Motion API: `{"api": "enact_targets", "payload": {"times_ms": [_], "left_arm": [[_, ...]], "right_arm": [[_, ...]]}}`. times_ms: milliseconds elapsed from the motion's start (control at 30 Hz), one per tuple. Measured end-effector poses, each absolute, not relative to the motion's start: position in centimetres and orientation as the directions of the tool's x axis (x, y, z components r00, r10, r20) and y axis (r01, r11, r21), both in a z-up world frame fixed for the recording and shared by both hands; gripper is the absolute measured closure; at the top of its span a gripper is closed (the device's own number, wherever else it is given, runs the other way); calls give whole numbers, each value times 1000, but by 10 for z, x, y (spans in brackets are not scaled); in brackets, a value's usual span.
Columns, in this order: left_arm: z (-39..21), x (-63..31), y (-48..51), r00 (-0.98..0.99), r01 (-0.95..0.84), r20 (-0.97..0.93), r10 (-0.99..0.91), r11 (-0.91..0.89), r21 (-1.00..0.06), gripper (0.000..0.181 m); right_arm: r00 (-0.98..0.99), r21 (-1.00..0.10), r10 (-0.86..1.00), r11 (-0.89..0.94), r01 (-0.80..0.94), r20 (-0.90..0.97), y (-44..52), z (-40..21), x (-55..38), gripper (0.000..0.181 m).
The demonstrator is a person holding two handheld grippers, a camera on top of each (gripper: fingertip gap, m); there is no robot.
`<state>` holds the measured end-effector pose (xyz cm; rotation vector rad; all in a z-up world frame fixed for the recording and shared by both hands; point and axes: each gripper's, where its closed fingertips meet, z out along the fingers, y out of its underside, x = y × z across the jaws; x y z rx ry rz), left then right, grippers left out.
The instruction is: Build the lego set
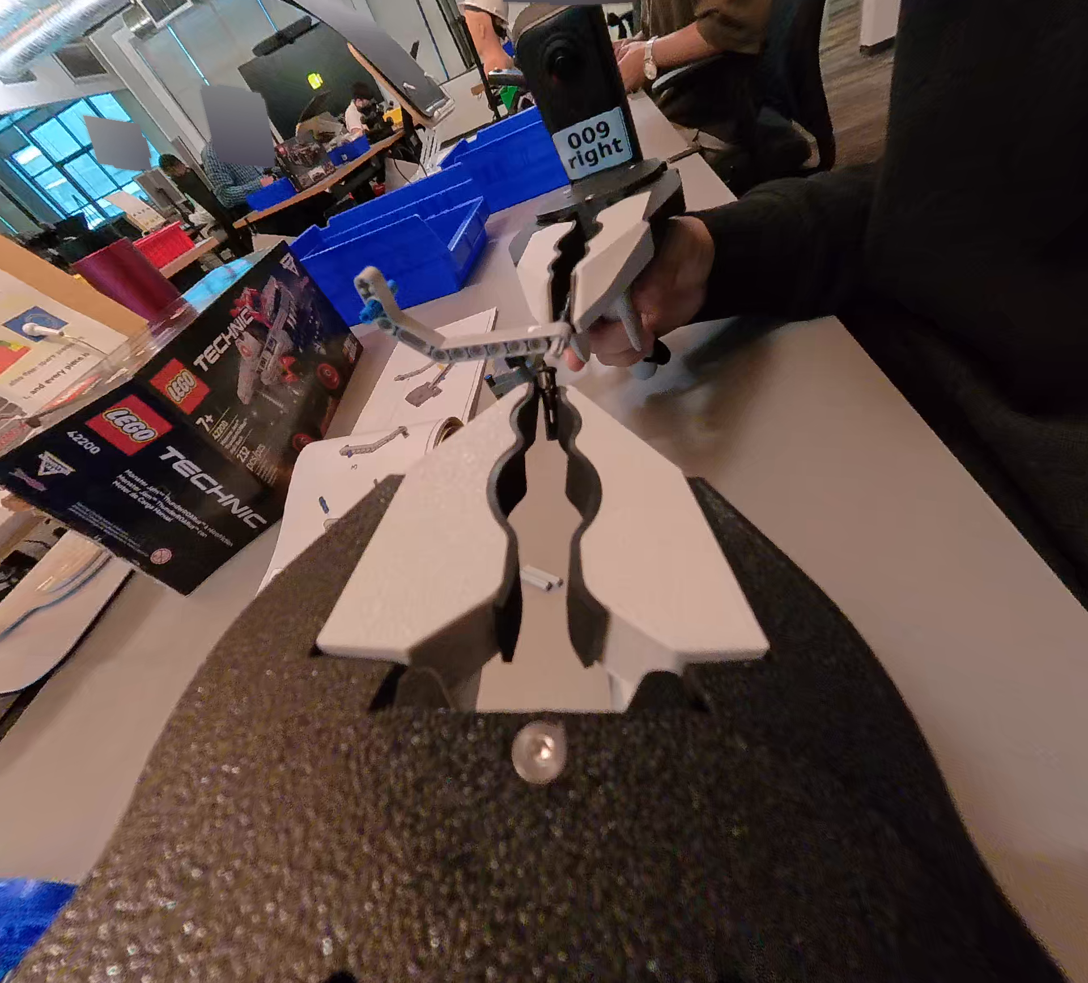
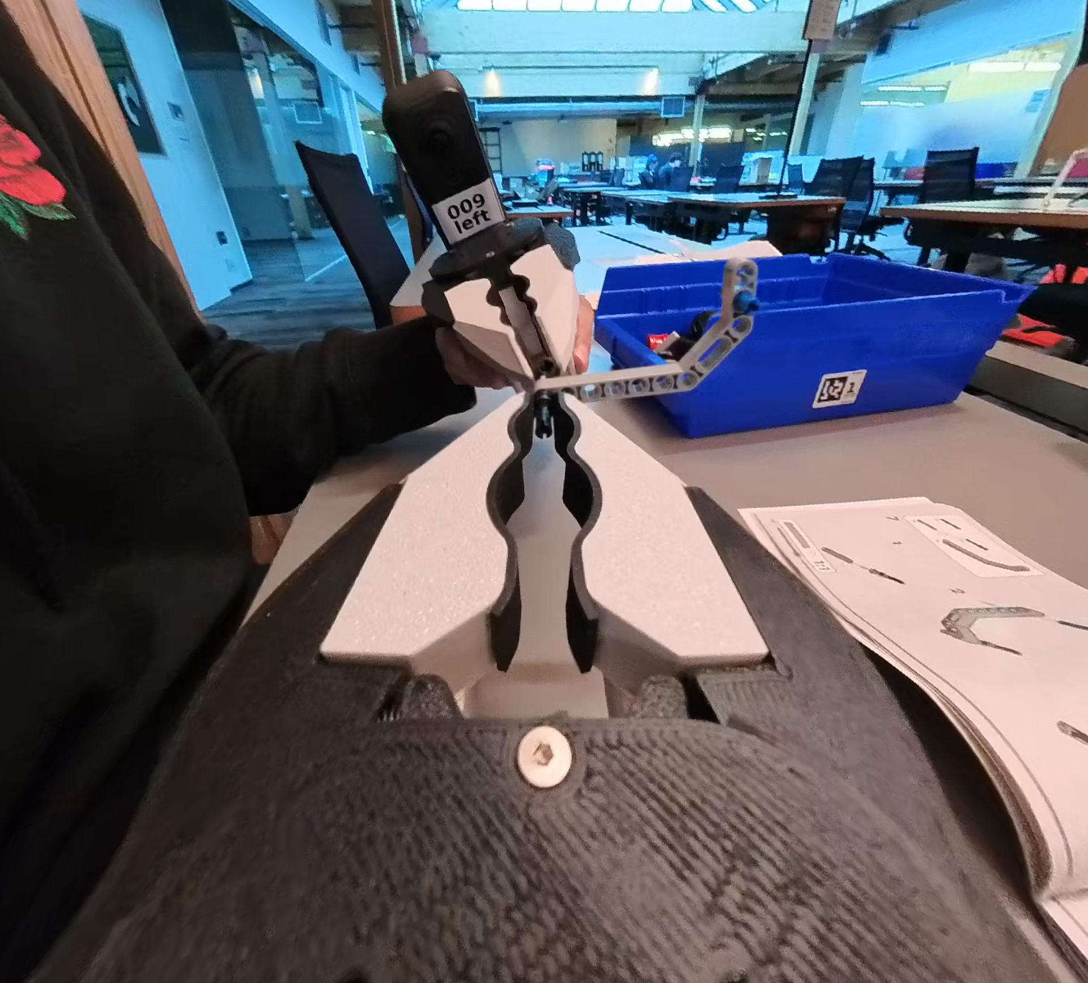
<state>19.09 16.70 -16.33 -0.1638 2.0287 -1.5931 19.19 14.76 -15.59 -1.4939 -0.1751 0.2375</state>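
A: Nearest the lens, the left gripper pinches a small black pin at its fingertips, the jaws nearly closed on it.

B: And the grey bent beam?

A: The right gripper clamps one end of that beam. The pin's tip meets the beam at that held end. A blue pin sits near the beam's far end. The lego box stands left of the beam, with the open instruction booklet beneath it.

B: What could fail?

A: Likely a skewed push: the pin could miss its hole, slip from the fingertips and fall to the table.
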Motion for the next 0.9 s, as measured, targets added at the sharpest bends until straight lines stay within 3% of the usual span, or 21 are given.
{"api": "enact_targets", "payload": {"times_ms": [233,567,900], "left_arm": [[-167,190,161,-833,240,-391,-393,380,-893,177],[-181,192,161,-780,244,-531,-332,620,-746,177],[-183,191,167,-781,231,-531,-330,637,-735,177]], "right_arm": [[958,-996,280,57,-73,-54,147,-156,191,177],[956,-997,284,-5,-79,-77,151,-166,190,177],[965,-998,260,-47,-32,-43,154,-175,191,177]]}}
